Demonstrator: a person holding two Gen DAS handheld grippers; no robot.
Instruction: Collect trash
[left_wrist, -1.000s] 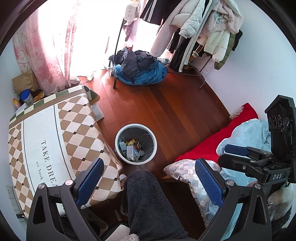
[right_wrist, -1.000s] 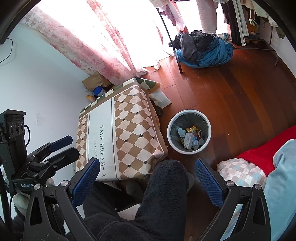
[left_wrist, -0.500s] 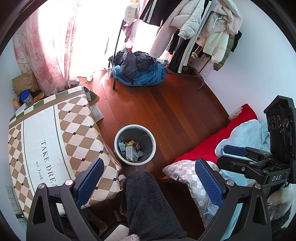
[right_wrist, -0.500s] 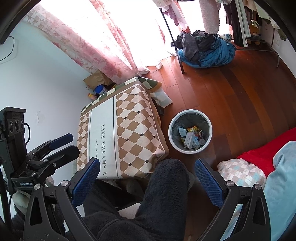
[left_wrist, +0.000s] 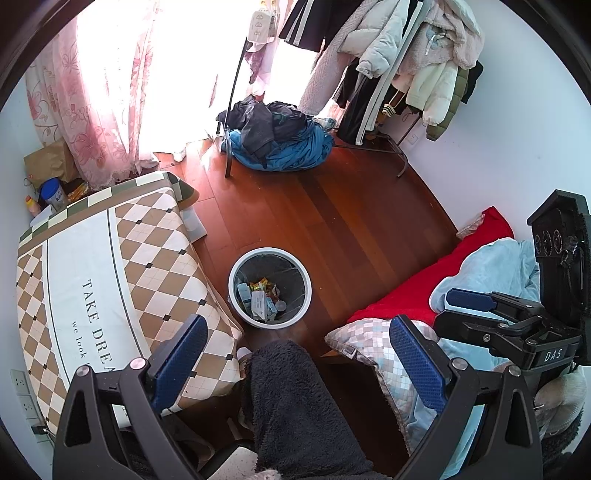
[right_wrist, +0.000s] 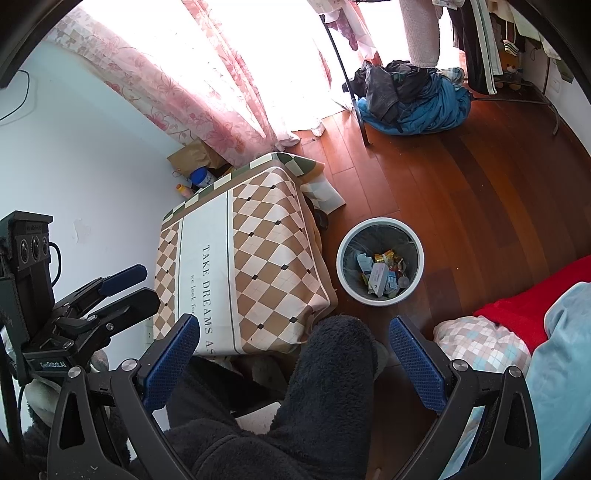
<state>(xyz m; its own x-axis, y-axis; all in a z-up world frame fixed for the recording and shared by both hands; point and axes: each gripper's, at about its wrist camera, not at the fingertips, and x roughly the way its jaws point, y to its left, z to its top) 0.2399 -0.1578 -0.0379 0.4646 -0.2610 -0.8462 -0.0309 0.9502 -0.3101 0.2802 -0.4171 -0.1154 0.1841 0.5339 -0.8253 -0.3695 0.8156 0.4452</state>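
A white round trash bin (left_wrist: 236, 266) (right_wrist: 419, 247) with a dark liner stands on the wooden floor and holds several wrappers and small cartons (left_wrist: 260, 299) (right_wrist: 380, 275). My left gripper (left_wrist: 297, 345) is open and empty, held high above the floor, short of the bin. My right gripper (right_wrist: 293, 345) is open and empty, also held high. Each gripper shows at the edge of the other's view: the right gripper (left_wrist: 480, 308) and the left gripper (right_wrist: 125, 286). A dark fleece-clad leg (left_wrist: 295, 398) (right_wrist: 328, 373) lies between the fingers in both views.
A low table under a checked cloth (left_wrist: 92, 280) (right_wrist: 236, 258) stands left of the bin. A bed with a red blanket (left_wrist: 436, 284), pale blue quilt (left_wrist: 491, 266) and checked pillow (left_wrist: 365, 339) lies to the right. A pile of clothes (left_wrist: 277, 136) and a clothes rack (left_wrist: 388, 55) stand at the far side.
Both views have shifted slightly, as if the grippers rose or tilted a little. The bin and its contents have not moved. Both grippers stay open.
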